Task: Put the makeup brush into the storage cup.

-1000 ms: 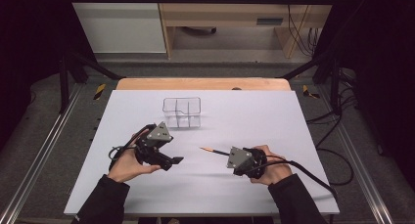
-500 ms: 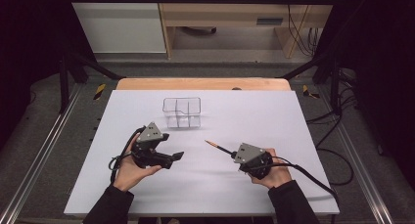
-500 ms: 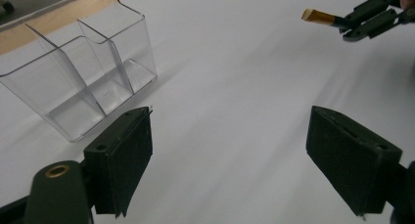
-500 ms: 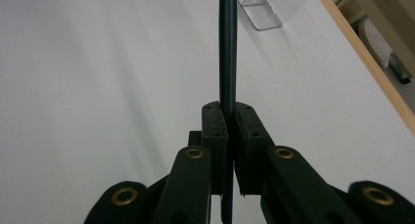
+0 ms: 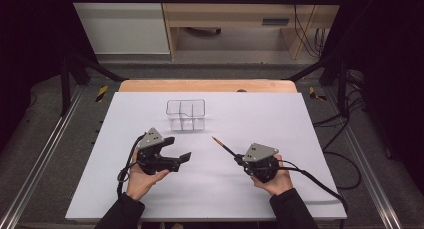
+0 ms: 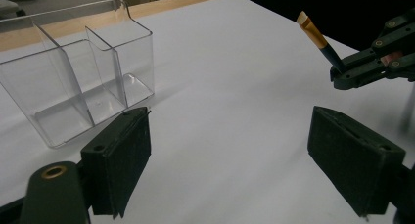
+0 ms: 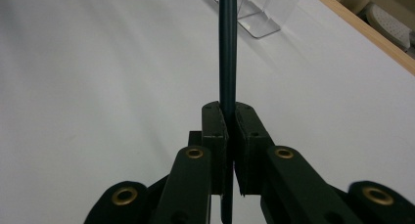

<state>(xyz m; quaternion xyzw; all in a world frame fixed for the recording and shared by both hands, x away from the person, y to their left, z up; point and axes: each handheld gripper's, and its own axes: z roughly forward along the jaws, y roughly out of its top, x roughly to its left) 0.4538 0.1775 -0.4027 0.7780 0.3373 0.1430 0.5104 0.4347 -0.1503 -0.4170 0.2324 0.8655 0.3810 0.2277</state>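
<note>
The right gripper [image 5: 239,160] is clamped on a dark-handled brush [image 5: 223,146], whose pale bristle tip points up and away toward the table's far edge. The left gripper [image 5: 177,150] has just been opening; its jaws stand wide with nothing between them. Beyond both, nearer the far edge of the white table [image 5: 300,119], stands a clear divided box [image 5: 186,114], apart from the brush tip.

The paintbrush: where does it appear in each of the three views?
High view: paintbrush centre-right, in the right claw.
Left gripper view: upper right, bristle end up.
Right gripper view: dark handle rising from the shut jaws.
Shared landmark: clear organizer.
</note>
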